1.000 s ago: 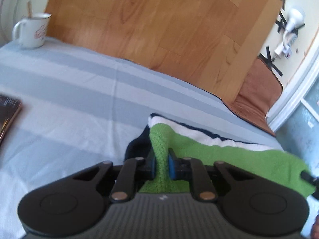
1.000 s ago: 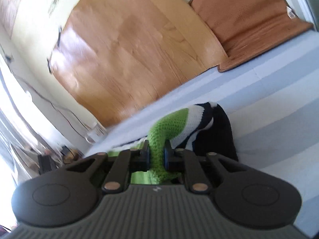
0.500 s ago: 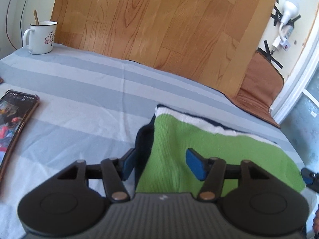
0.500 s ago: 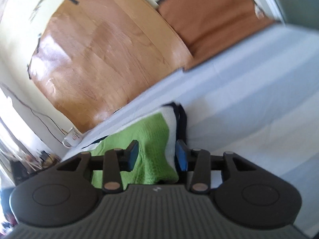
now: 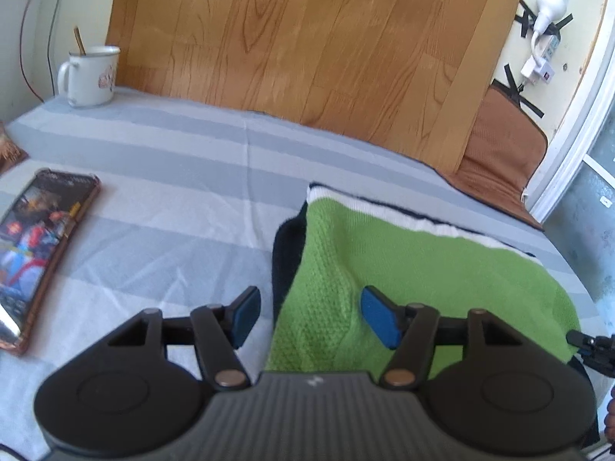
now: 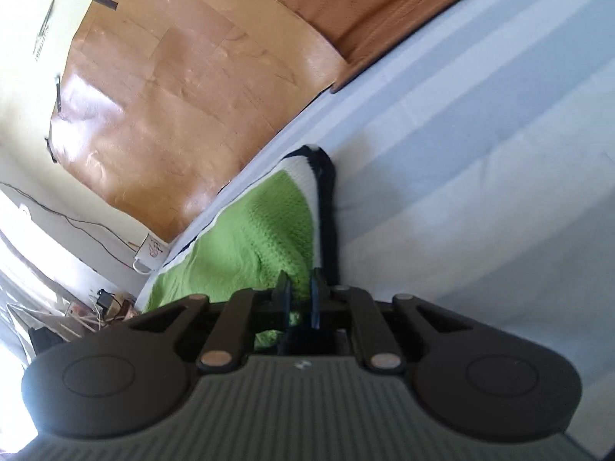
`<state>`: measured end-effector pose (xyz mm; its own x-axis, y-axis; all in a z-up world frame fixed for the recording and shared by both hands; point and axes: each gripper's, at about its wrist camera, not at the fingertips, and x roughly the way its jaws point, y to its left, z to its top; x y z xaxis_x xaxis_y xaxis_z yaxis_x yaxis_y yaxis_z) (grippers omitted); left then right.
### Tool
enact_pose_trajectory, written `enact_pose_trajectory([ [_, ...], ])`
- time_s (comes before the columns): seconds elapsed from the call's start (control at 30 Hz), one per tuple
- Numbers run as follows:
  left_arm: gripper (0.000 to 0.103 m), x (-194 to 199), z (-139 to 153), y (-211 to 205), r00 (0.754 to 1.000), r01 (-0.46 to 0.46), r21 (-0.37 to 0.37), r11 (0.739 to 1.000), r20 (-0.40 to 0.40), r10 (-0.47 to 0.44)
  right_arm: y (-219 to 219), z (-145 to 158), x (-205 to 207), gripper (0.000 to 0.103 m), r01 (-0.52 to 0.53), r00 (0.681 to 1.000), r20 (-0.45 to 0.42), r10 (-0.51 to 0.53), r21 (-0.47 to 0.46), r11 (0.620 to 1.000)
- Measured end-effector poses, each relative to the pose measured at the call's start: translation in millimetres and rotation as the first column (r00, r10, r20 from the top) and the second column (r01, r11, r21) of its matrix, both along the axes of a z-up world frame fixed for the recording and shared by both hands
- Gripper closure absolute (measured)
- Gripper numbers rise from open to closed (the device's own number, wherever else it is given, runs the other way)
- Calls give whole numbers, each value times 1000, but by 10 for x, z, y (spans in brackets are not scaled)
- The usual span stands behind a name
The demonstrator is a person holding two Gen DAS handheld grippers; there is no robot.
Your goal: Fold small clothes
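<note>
A green knit garment (image 5: 403, 265) with white and dark navy bands lies folded flat on the striped blue-grey sheet (image 5: 173, 176). My left gripper (image 5: 312, 317) hovers at its near left corner. Its jaws are opening; green fabric lies between the blue pads (image 5: 378, 320) without touching them. In the right wrist view the garment (image 6: 253, 230) stretches away to the left. My right gripper (image 6: 300, 296) is at its near right edge. Its jaws are closing, with a fold of green knit pinched in the narrow gap.
A white enamel mug (image 5: 90, 77) stands at the far left corner of the sheet, and a phone (image 5: 34, 253) lies at the left. A wood-pattern panel (image 5: 307, 38) and a brown cushion (image 5: 499, 153) lean against the far wall. A power strip (image 5: 546, 46) is taped up at the right.
The left gripper let go of the raised green fabric and spread wide; the garment dropped flat. The right gripper released, sank, then closed again on the green edge.
</note>
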<state>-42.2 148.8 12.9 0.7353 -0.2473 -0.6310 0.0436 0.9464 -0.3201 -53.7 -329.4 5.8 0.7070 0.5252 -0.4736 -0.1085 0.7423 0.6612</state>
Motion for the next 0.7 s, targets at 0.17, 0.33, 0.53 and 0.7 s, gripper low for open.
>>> enact_pose_trajectory([
  [0.17,39,-92,46,-6,1000,5,20,1000,4,-5,92,242,-135,69,-27,995,98,36,-97,995],
  [0.33,35,-197,50,-4,1000,10,34,999,-1,-10,100,326,-194,69,-29,989,143,46,-115,993],
  [0.53,35,-315,112,-57,999,38,75,996,6,-38,239,404,-295,69,-150,972,157,173,-146,978],
  [0.7,29,-543,95,-98,996,88,142,986,-38,-83,249,365,-406,69,-197,970,110,218,-179,964],
])
